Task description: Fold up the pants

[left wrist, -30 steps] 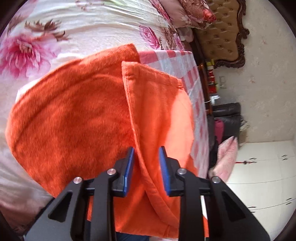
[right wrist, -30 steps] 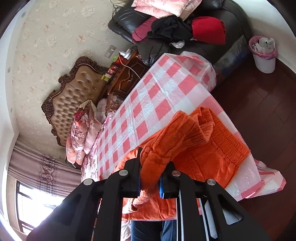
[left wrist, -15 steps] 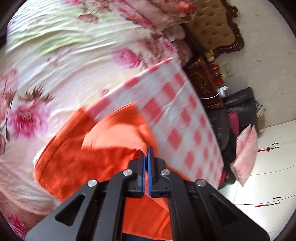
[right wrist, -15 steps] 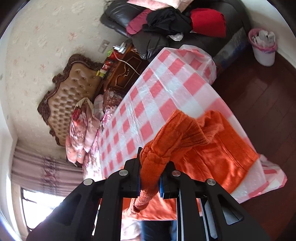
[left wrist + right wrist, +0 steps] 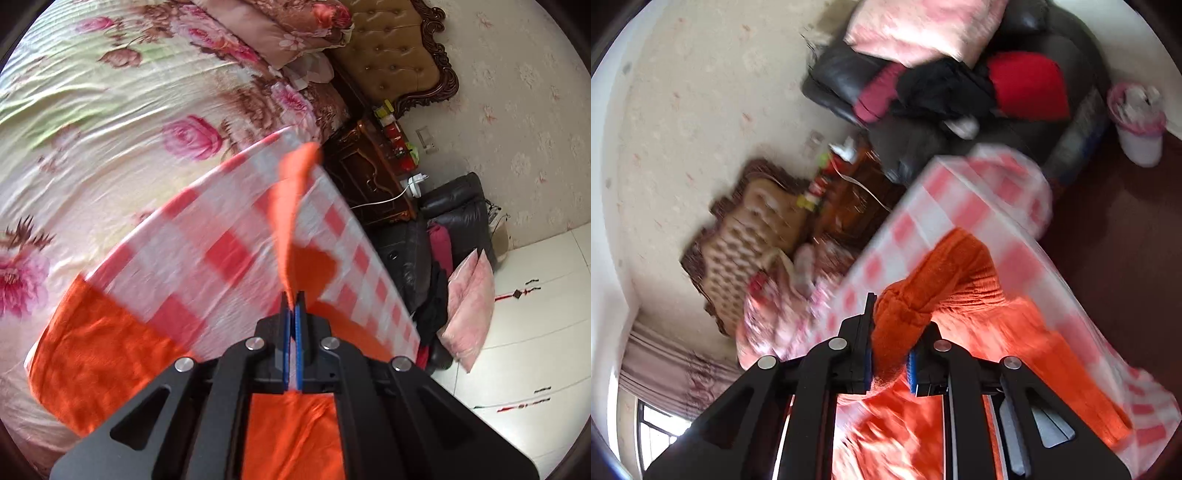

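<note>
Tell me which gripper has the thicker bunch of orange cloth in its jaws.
The right gripper: a thick wad of the fuzzy orange pants fills its jaws. The left gripper pinches only a thin edge.

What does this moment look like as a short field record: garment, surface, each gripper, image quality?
garment: orange pants, part lifted, part lying on the cloth
surface: red-and-white checked cloth spread over a floral bedsheet
left gripper: shut on a thin edge of the pants
right gripper: shut on a thick bunched fold of the pants
background: dark sofa piled with clothes
image quality: motion blur in both views
</note>
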{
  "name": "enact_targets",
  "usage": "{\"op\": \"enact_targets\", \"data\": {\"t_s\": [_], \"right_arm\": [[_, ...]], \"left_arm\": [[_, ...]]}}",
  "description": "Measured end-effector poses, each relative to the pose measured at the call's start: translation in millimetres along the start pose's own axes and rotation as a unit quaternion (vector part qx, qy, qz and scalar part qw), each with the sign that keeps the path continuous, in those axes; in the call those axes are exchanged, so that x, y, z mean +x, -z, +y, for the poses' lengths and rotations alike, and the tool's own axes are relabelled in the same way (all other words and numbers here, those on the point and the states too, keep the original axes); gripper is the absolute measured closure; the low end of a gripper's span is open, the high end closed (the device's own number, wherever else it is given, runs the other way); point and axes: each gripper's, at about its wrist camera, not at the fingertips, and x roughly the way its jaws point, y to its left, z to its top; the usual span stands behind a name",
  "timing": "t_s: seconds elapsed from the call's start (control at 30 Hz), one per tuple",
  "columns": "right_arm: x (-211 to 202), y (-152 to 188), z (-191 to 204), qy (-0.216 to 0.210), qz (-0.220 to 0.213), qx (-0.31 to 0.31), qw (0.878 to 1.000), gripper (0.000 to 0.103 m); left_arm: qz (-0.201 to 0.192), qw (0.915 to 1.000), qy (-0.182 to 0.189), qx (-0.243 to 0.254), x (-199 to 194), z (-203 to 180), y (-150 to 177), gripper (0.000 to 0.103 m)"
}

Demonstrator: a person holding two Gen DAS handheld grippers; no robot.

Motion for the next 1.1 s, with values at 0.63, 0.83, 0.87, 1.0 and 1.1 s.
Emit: {"op": "enact_targets", "data": {"t_s": [0.63,0.83,0.87,1.0,1.1], "right_arm": [[-56,127,-86,0.171,0.020,-0.057,0.984,0.090],[-52,137,-89,0.206,0.024,-0.092,0.974,0.090],[-51,138,-88,0.214,0.024,-0.097,0.972,0.090],[-45,140,-82,0.237,0.019,-0.116,0.964,0.090],[-44,138,-80,0.242,0.019,-0.117,0.963,0.090]], "left_arm": [[-0.049,0.9973,0.053,-0.012,-50,183,167,0.102],[-0.051,0.9929,0.097,-0.045,-39,202,171,0.072],[-0.050,0.9919,0.102,-0.057,-37,204,165,0.072],[-0.043,0.9862,0.113,-0.113,-31,221,143,0.072],[-0.049,0.9857,0.106,-0.122,-33,227,125,0.094]]}}
